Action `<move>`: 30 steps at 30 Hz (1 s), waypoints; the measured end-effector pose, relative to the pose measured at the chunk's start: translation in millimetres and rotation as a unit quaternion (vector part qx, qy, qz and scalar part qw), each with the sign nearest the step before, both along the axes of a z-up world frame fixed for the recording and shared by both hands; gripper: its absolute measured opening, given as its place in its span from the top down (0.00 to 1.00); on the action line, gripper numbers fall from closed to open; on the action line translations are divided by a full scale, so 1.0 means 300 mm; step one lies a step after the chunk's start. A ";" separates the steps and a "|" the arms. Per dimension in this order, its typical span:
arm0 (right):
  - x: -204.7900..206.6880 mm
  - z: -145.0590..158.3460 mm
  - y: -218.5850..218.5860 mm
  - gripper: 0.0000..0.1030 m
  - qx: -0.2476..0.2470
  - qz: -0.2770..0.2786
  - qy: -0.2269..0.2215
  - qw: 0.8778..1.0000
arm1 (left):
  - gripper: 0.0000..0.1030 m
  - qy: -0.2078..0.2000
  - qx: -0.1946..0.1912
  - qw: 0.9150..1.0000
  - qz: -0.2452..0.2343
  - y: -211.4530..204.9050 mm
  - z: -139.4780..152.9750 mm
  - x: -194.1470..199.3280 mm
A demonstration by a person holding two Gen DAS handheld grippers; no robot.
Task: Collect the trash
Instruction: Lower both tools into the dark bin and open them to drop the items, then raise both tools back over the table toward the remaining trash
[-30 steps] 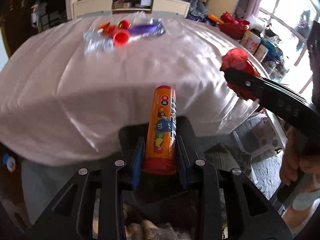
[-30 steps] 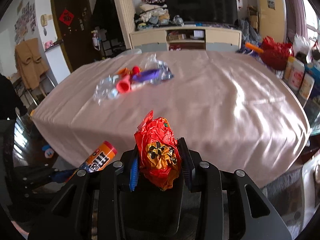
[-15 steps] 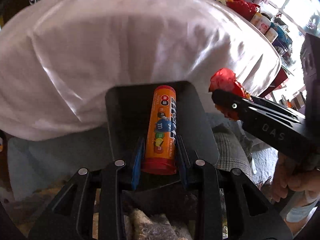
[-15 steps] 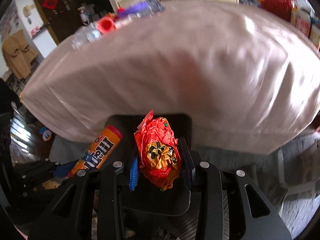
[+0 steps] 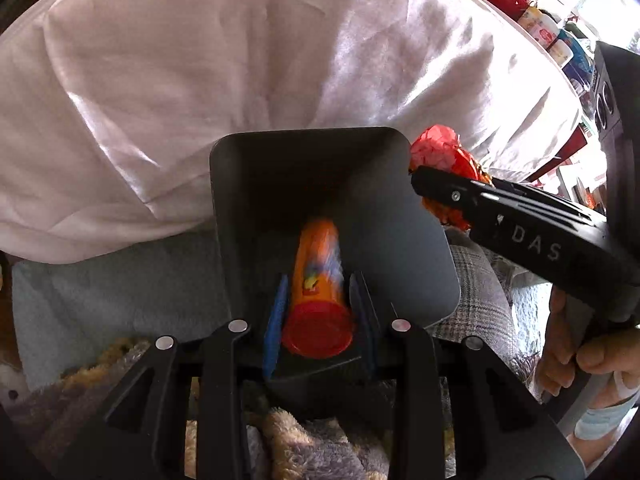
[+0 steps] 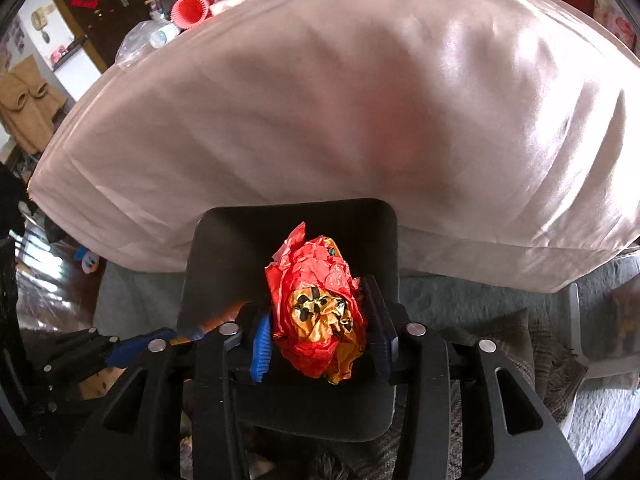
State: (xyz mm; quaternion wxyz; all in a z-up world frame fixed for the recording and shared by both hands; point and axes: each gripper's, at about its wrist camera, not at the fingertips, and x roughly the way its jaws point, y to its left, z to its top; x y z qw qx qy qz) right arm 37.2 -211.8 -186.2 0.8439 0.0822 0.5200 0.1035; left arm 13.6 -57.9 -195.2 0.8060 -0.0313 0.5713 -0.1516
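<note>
Dark bin (image 5: pixel 400 240) stood below draped desk (image 5: pixel 240 80). Left claw (image 5: pixel 320 304) held blurred orange candy tube (image 5: pixel 316 272) over bin mouth. Right claw (image 6: pixel 320 332), jaws just widening, cradled crumpled red wrapper (image 6: pixel 316 308); pad contact unclear. Bin bottom hidden.

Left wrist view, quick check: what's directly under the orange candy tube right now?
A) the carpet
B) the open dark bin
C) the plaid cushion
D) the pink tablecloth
B: the orange candy tube sits between the left gripper's fingers over the mouth of the dark bin, with the pink tablecloth beyond the bin's far rim.
</note>
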 end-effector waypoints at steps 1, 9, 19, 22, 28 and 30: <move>0.002 0.002 -0.005 0.56 0.000 -0.002 -0.001 1.000 | 0.70 0.001 0.000 1.000 0.002 0.002 0.000 0.001; -0.007 0.038 -0.030 0.43 -0.006 -0.017 -0.020 1.000 | 0.60 -0.011 0.011 1.000 0.010 0.013 0.004 0.001; -0.009 0.203 -0.087 0.06 -0.004 -0.034 -0.079 0.996 | 0.15 -0.077 -0.069 0.994 0.038 0.099 0.211 -0.052; 0.002 0.277 -0.095 0.04 -0.012 -0.031 -0.107 0.994 | 0.08 -0.116 -0.058 0.990 0.055 0.133 0.299 -0.065; 0.049 0.426 -0.103 0.03 -0.028 -0.032 -0.163 0.986 | 0.08 -0.161 -0.019 0.983 0.086 0.238 0.442 0.004; 0.069 0.462 -0.099 0.03 -0.035 -0.031 -0.174 0.984 | 0.08 -0.171 0.001 0.981 0.089 0.261 0.468 0.036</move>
